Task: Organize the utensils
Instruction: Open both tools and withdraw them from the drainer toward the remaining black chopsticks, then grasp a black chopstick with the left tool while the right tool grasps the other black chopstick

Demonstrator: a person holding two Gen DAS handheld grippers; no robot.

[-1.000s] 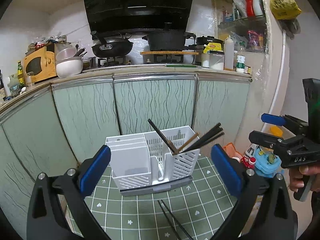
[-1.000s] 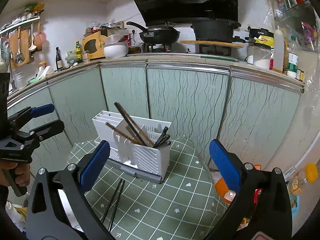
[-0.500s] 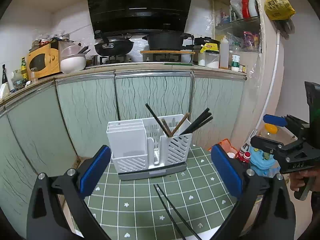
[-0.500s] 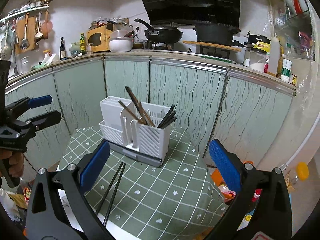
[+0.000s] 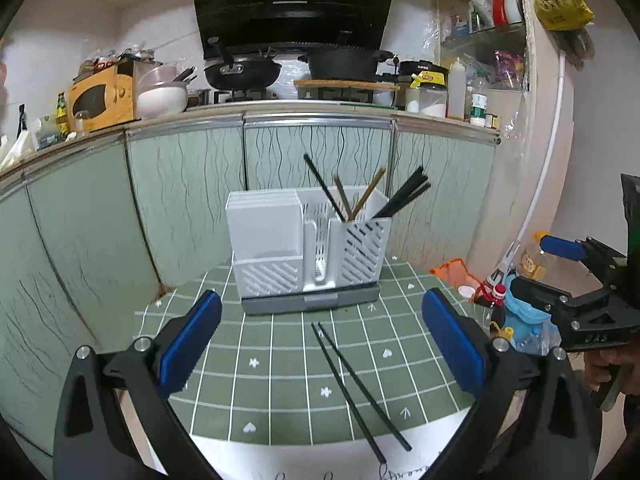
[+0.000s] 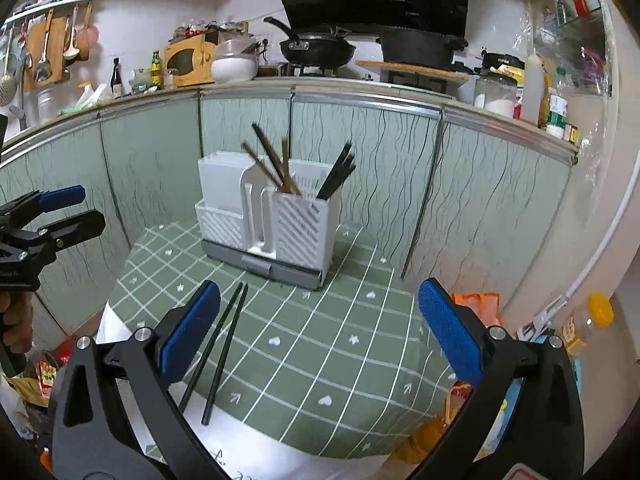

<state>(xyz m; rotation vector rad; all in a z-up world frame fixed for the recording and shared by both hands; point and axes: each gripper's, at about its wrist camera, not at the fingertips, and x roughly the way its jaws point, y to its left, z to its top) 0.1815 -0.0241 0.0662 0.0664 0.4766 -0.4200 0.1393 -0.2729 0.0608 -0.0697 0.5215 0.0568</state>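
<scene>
From my left wrist view, my left gripper (image 5: 320, 344) stands wide open and holds nothing. The black chopsticks (image 5: 356, 384) lie flat on the green checked cloth (image 5: 256, 392) just ahead of it, between the blue pads and a little right of centre. Their long axis runs from centre frame, near the white utensil holder (image 5: 308, 248), down toward the lower right (so diagonally across my line of reach). My right gripper (image 5: 560, 272) shows at the right edge, partly open and empty.

From my right wrist view, my right gripper (image 6: 318, 332) is also spread wide and empty. Here the chopsticks (image 6: 222, 344) lie at lower left, close beside the left pad, off to one side of the gap. I judge the left claw the better aligned for the pickup.
</scene>
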